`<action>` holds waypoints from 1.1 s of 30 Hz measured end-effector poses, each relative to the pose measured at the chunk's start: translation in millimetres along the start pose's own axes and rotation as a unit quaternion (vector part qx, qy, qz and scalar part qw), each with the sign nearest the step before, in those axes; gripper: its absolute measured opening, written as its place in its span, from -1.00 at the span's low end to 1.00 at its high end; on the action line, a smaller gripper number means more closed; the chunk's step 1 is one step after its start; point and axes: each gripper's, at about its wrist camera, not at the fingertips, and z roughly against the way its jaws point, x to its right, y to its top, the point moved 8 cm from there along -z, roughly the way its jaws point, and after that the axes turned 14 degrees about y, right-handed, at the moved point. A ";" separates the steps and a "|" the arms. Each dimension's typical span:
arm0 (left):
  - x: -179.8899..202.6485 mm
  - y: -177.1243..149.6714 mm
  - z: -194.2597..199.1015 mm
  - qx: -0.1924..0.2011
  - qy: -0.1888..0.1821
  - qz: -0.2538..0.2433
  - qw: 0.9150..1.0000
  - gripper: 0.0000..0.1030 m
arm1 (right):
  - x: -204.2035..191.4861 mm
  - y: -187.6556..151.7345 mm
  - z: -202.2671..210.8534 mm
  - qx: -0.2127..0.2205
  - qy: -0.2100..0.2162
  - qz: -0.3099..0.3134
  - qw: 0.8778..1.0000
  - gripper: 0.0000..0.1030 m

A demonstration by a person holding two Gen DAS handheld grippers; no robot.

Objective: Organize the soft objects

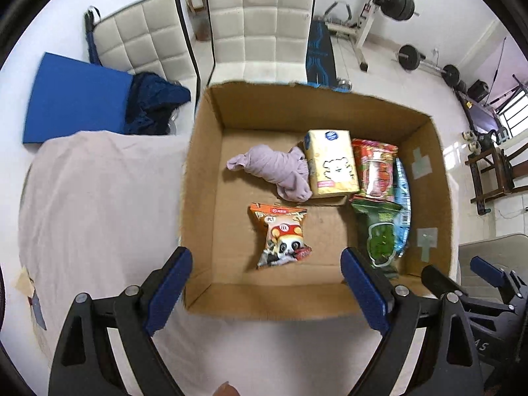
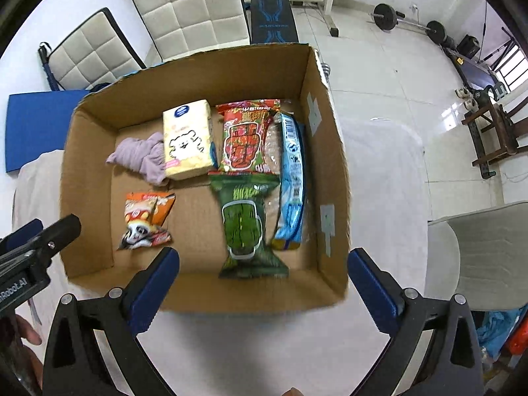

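Looking down through both wrist cameras, I see the cardboard box [image 1: 425, 178] [image 2: 85, 151] sitting on a cloth-covered table [image 1: 99, 198], open at the top. My left gripper [image 1: 267, 283] hangs above the box's near wall with its jaws spread wide and nothing between them; the panda snack bag [image 1: 280, 236] lies on the box floor just past the fingertips, toward 12 o'clock, not touched. From that bag, the crumpled lilac cloth [image 1: 274, 170] sits at 12 o'clock, pressed against the yellow tissue pack [image 1: 331, 165], which lies at about 1 o'clock. My right gripper [image 2: 264, 283] is likewise spread and empty — hovering over the near edge, with the green snack packet [image 2: 246, 227] straight ahead at 12 o'clock, its lower end between the two blue pads. Beyond it lies the red snack packet [image 2: 247, 138], and the blue-and-white packet [image 2: 292, 178] stands along the right wall at 1 o'clock. White padded chairs [image 1: 260, 23] stand behind the box.
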 end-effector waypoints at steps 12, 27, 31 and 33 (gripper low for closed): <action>-12.7 -59.0 122.2 0.088 0.006 0.017 0.996 0.79 | -14.9 -58.0 117.0 0.086 0.026 0.023 0.996 1.00; -31.9 -117.1 228.7 0.146 0.002 0.030 0.989 0.79 | -46.4 -140.2 246.3 0.150 0.046 0.072 0.985 1.00; -31.8 -128.9 247.2 0.163 0.003 0.028 0.986 0.79 | -52.6 -159.3 267.6 0.155 0.041 0.086 0.983 1.00; -31.1 -133.4 250.3 0.164 0.001 0.026 0.986 0.79 | -55.4 -167.6 277.9 0.160 0.039 0.090 0.982 1.00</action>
